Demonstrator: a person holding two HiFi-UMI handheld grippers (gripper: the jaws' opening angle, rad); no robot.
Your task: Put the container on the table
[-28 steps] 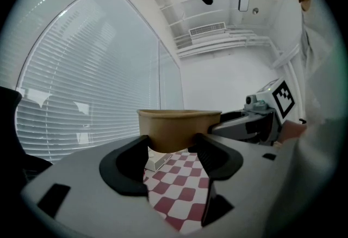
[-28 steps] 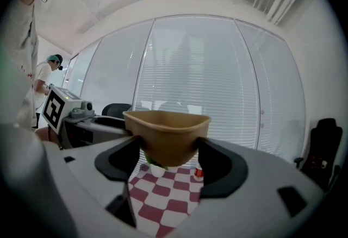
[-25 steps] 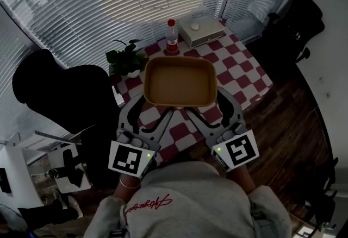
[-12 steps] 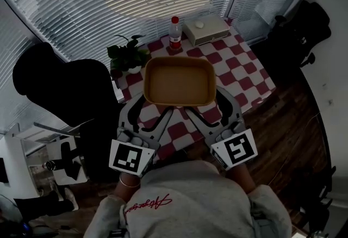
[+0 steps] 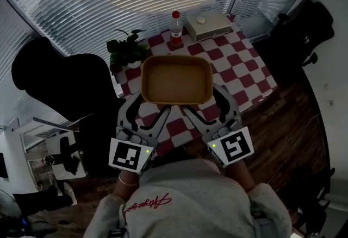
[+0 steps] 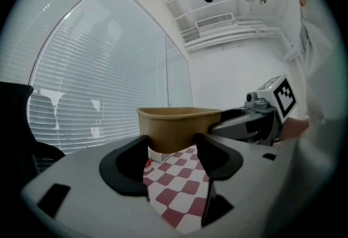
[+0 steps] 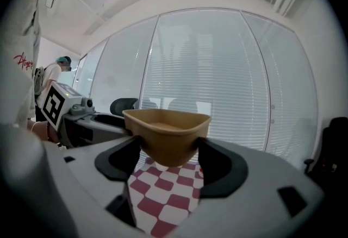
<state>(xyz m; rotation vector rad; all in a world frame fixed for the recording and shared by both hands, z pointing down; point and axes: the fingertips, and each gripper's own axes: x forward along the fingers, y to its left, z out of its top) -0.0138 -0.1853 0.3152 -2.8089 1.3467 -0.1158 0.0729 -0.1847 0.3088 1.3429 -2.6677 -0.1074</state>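
While the left gripper (image 6: 173, 151) and right gripper (image 7: 169, 160) fingers clamp it, the tan, round-cornered rectangular container (image 5: 176, 79) looks smooth.

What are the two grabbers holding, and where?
Both hold the brown container: the left gripper clamps its near left corner, the right gripper its near right corner.

Head view steep down; gripper views level, close, share container (image 5: 176, 79).
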